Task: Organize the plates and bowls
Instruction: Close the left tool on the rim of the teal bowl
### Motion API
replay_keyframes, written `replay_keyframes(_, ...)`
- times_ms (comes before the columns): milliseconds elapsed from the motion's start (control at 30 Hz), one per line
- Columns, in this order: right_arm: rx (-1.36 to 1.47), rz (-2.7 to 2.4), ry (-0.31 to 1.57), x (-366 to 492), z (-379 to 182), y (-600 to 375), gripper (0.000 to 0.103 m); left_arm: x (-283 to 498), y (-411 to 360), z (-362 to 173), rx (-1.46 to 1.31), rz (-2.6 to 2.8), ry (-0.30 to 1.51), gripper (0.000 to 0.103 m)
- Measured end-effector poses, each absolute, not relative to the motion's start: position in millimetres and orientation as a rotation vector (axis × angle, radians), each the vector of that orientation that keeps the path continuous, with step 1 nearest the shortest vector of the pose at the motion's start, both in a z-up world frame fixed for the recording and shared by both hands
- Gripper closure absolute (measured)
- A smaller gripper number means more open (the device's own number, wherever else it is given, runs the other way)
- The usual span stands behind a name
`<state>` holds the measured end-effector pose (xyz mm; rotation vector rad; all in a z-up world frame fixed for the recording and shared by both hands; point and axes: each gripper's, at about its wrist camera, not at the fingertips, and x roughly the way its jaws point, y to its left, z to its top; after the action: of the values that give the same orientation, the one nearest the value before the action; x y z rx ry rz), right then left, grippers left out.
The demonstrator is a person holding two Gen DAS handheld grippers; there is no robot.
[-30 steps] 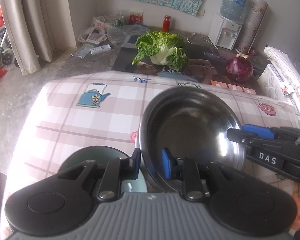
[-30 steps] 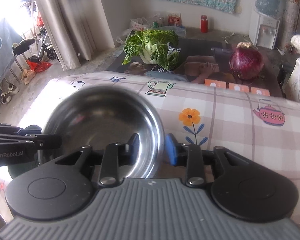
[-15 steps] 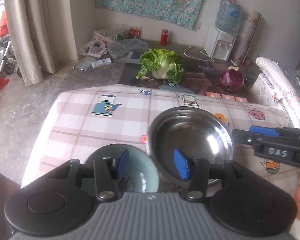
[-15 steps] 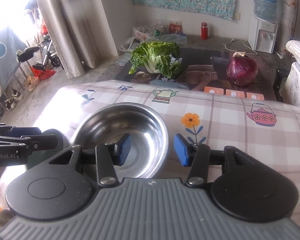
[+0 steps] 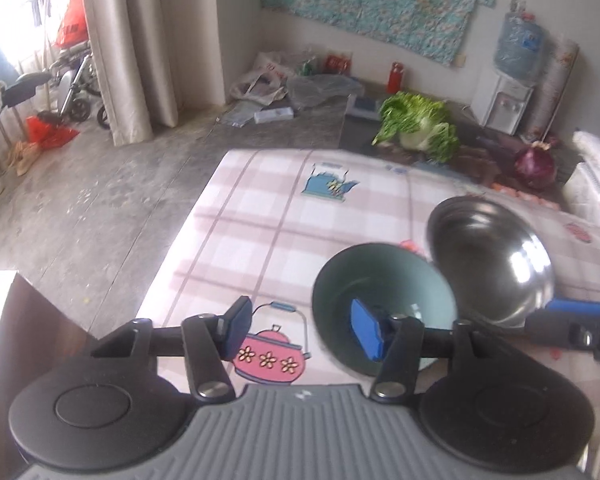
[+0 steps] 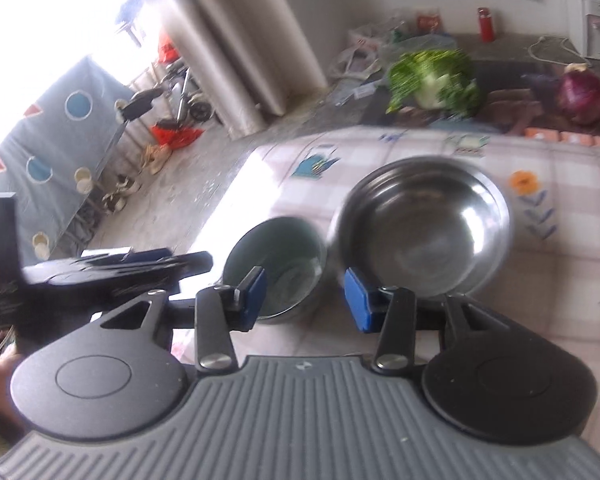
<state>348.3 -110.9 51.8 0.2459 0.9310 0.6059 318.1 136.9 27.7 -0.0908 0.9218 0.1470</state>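
We see both sets of tongs, left gripper (image 5: 297,330) and right gripper (image 6: 304,294), released, jaws closing on nothing. The steel bowl (image 6: 420,224) touches the green bowl (image 6: 275,268) at its two o'clock.

A desk (image 5: 259,224) covered in a pink-and-white checked cloth printed with teapots and flowers is carrying two bowls: a steel bowl (image 5: 488,264) is sitting toward the middle, and a smaller pale green bowl (image 5: 380,292) is sitting just beside it at its seven o'clock, their rims close or touching. Beyond the desk's far edge, at twelve o'clock, a leafy green cabbage (image 5: 418,128) and a red onion (image 5: 536,166) are lying on a dark printed surface (image 6: 500,72), the onion at the cabbage's three o'clock.
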Motion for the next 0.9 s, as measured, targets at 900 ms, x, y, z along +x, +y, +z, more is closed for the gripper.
replay_keyframes(900,0.117,0.566,1.007,364.2,6.9,-45.8,0.077,308.5,161.4,-9.0,-0.037,0.112,1.021,0.093)
